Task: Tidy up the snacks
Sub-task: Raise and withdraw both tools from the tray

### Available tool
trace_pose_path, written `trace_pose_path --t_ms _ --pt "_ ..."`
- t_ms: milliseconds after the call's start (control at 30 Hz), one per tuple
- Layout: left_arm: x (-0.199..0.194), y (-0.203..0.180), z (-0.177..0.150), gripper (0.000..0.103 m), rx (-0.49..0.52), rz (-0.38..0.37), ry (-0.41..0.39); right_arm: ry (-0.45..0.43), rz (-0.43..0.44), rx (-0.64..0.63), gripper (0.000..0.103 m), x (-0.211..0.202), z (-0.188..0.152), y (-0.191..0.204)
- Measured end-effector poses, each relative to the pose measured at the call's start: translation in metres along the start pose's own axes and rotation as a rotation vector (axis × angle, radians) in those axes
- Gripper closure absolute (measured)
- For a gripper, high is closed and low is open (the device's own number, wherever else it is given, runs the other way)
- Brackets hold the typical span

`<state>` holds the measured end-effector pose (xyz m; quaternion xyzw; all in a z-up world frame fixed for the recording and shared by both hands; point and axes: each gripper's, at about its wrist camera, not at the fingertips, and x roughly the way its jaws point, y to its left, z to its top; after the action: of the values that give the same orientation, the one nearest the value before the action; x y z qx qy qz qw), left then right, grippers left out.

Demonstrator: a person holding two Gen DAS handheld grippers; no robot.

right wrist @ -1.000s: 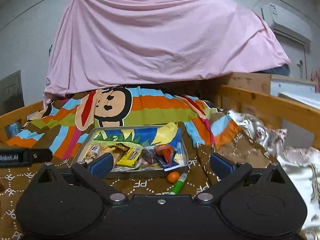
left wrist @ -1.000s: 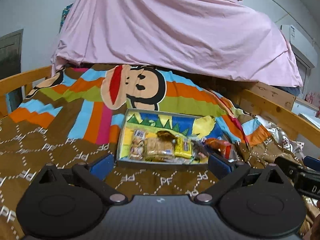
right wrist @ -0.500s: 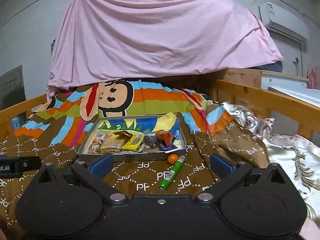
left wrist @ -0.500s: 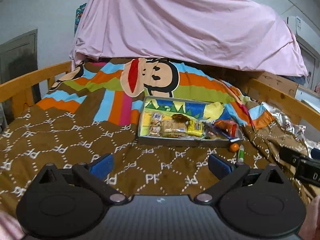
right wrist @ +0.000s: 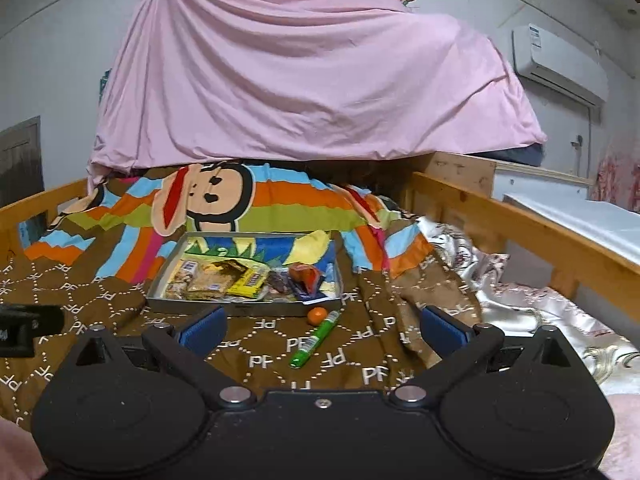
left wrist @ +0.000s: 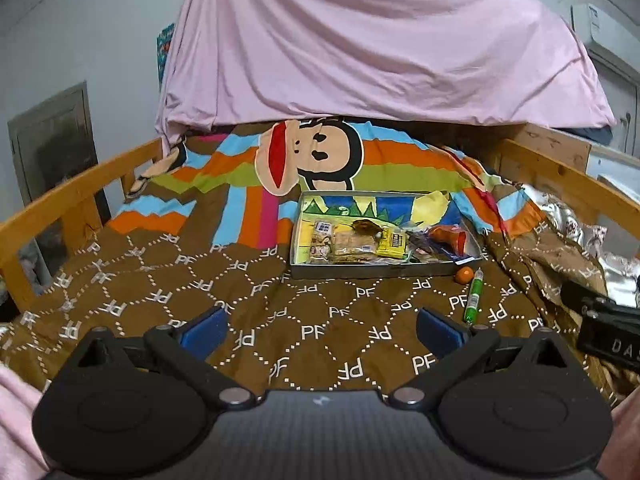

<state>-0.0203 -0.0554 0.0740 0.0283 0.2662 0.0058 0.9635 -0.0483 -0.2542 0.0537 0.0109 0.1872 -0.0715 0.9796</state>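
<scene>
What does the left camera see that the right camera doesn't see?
Only the left wrist view shows the grey panel on the wall past the wooden bed rail, and the right gripper's black body at its right edge. Only the right wrist view shows the whole white air conditioner and the shiny silver floral quilt. Both show the shallow metal tray of snack packets, the small orange fruit, the green tube and the pink sheet. Each gripper's jaws are open.
</scene>
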Motion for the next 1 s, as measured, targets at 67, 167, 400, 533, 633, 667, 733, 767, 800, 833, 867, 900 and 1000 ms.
trace_pose_path --t_ms 67,167,400,533,633,667,733,767,800,833,867,900,1000 --pt "-0.005 -0.004 0.001 0.0 0.019 0.011 0.0 0.004 -0.006 0.024 0.001 -0.001 0.002 -0.005" --pt "-0.009 -0.008 0.004 0.0 0.028 0.042 -0.009 0.014 -0.015 0.05 0.001 0.002 0.002 -0.01" --pt "0.005 -0.015 0.018 0.0 -0.054 0.04 -0.003 0.085 -0.018 0.088 0.001 0.026 -0.008 -0.019" --pt "0.028 -0.033 0.017 0.0 -0.014 0.054 0.013 0.146 -0.01 0.116 0.001 0.042 -0.012 -0.023" --pt "0.044 -0.049 0.015 0.0 0.03 0.047 0.022 0.194 0.001 0.131 0.001 0.059 -0.015 -0.025" --pt "0.048 -0.055 0.015 0.0 0.034 0.04 0.019 0.203 0.001 0.126 0.001 0.065 -0.016 -0.025" --pt "0.057 -0.063 0.017 0.001 0.022 0.022 0.014 0.217 0.011 0.108 0.001 0.075 -0.017 -0.025" --pt "0.062 -0.067 0.018 0.001 0.008 0.015 0.012 0.225 0.018 0.103 0.001 0.079 -0.018 -0.026" --pt "0.067 -0.07 0.019 0.001 -0.007 0.007 0.007 0.237 0.022 0.101 0.001 0.085 -0.019 -0.026" --pt "0.073 -0.073 0.02 0.0 -0.019 0.002 0.003 0.251 0.025 0.101 0.001 0.092 -0.019 -0.027" --pt "0.08 -0.075 0.021 0.0 -0.027 -0.002 0.003 0.259 0.028 0.095 0.001 0.097 -0.019 -0.027" --pt "0.087 -0.079 0.021 0.001 -0.027 -0.005 0.005 0.266 0.031 0.075 0.001 0.103 -0.018 -0.026" --pt "0.106 -0.085 0.019 0.001 0.005 -0.002 0.009 0.273 0.024 0.01 0.001 0.122 -0.014 -0.025"
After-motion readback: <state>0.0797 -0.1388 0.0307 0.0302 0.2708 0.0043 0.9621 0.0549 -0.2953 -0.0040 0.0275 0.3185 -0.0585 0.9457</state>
